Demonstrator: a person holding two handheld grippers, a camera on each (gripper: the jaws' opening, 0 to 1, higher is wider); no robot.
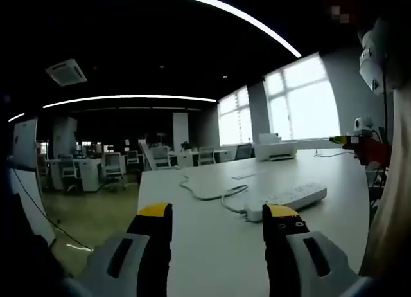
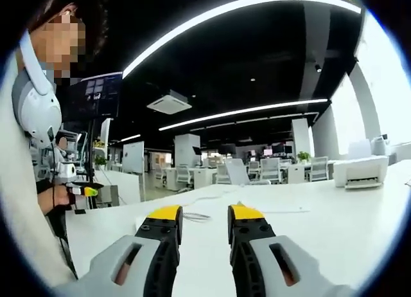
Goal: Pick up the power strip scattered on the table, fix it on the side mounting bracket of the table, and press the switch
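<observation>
Landmark: the white table (image 1: pixel 212 245), with everything placed against it
Left gripper (image 1: pixel 218 220): held over the table's near part, jaws spread wide with bare tabletop between the yellow tips, gripping nothing
Cable (image 1: pixel 205 191): a pale loop lying on the table, running from beyond the left gripper to the strip's near end
Power strip (image 1: pixel 289 199): white, lying flat toward the table's middle, just past the left gripper's right-hand jaw, apart from it
Printer (image 1: pixel 276 149): white box at the table's far edge, beyond the strip
Right gripper (image 2: pixel 204 215): low over the table in the right gripper view, jaws parted by a narrow gap, nothing between them
Mounting bracket: I cannot make it out on the table's side
Step in hand: the approach to the pick-up, by my reading; the strip is not yet lifted, fixed or switched
Next move: probably the left gripper shifting rightward and forward so its jaws straddle the strip's body across its narrow width, clear of the cable, before closing
</observation>
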